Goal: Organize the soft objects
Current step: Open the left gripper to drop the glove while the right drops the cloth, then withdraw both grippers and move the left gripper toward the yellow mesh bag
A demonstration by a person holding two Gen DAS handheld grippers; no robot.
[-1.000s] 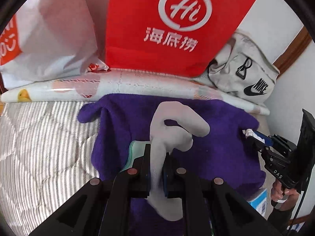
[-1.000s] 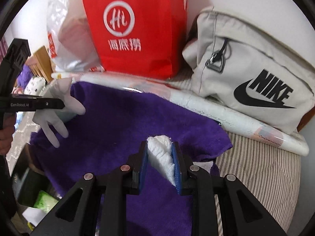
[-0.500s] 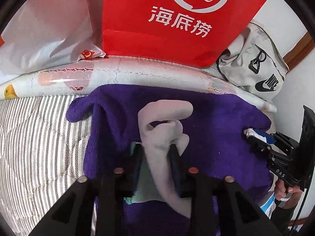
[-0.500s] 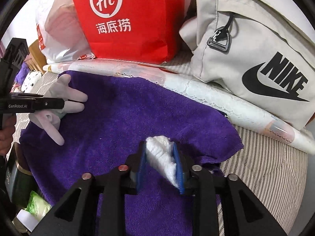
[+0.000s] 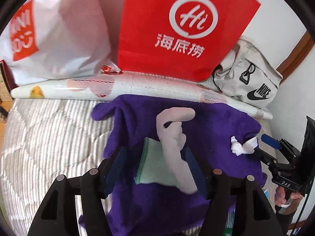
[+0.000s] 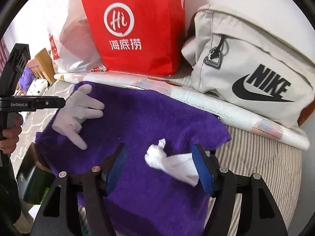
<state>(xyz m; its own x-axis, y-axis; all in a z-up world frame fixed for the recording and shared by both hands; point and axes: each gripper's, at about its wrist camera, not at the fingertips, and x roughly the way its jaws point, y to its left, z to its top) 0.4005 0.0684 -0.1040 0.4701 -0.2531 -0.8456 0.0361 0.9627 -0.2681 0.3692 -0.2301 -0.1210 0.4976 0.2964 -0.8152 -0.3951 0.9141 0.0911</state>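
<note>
Two claws spread, left claw, right claw, one glove, one tissue

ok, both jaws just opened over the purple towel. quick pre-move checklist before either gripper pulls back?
1. Left gripper jaws open: ok.
2. Right gripper jaws open: ok.
3. Grey glove on the purple towel: ok, though its cuff lies against one left pad; fully freed: cannot tell.
4. White tissue on the towel: ok, but its tail touches the right-hand blue pad; stuck or free: cannot tell.
5. Green cloth lies under the glove, between the left jaws: ok.
</note>
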